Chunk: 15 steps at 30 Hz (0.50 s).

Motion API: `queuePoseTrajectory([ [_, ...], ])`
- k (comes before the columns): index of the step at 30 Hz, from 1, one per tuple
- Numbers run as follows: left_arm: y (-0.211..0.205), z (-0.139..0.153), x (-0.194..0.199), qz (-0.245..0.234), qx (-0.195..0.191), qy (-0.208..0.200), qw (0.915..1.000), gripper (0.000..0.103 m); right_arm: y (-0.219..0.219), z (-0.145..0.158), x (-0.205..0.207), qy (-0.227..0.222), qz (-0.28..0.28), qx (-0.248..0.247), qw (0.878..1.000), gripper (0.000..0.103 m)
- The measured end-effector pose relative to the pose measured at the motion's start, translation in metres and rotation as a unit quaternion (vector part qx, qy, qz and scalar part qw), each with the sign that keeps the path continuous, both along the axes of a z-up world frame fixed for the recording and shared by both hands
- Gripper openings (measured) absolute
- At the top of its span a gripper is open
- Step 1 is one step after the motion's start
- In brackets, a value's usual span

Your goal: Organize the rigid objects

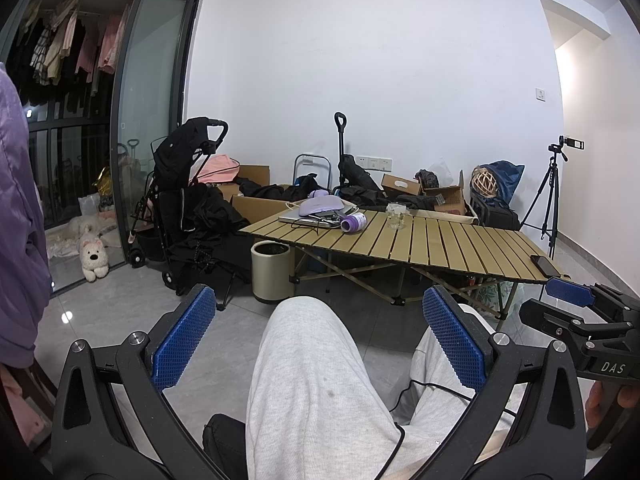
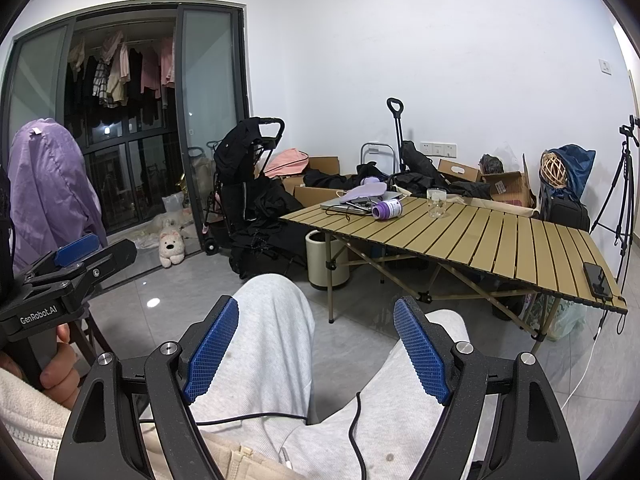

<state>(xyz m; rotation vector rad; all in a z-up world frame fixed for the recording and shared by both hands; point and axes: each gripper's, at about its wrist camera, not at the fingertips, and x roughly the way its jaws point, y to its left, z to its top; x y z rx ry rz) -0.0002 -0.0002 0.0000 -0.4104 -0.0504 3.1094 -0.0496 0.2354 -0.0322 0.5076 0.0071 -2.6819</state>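
**Resting over the lap, tongs released, table not yet reached**

Sitting back from the folding table point(image 1: 440, 240), well apart from it. Holding the left gripper point(image 1: 318, 332) above the knees with blue pads spread wide and nothing between them; likewise the right gripper point(image 2: 316, 344), gaping and empty, probably parked there only because no step is under way. Waiting at the table's far end: a purple bottle point(image 1: 353, 223) lying on its side, likely tipped over and needing righting, just beside a laptop point(image 1: 306, 219) carrying a lilac pad-like item point(image 1: 322, 205), and a glass jar point(image 1: 396, 216) standing upright nearby. Lying alone at the near right edge, a dark phone point(image 2: 597, 280), apparently tethered by a cable.

Struggling to make out the small items on the laptop, too tiny to name. Losing the table's underside behind legs and bags. Seeing only knees and a trailing black cable close up.
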Motion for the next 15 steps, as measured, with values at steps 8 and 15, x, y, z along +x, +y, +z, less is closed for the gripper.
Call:
queuePoseTrajectory([
  [8, -0.0001, 0.0001, 0.0002, 0.000, 0.000, 0.000, 1.0000, 0.103, 0.0000, 0.0002, 0.0000, -0.001, 0.000, 0.000, 1.000, 0.085],
  [15, -0.0001, -0.0001, 0.0001, 0.000, 0.000, 0.000, 1.0000, 0.103, 0.0003, 0.0001, -0.0004, -0.001, -0.001, 0.000, 1.000, 0.085],
])
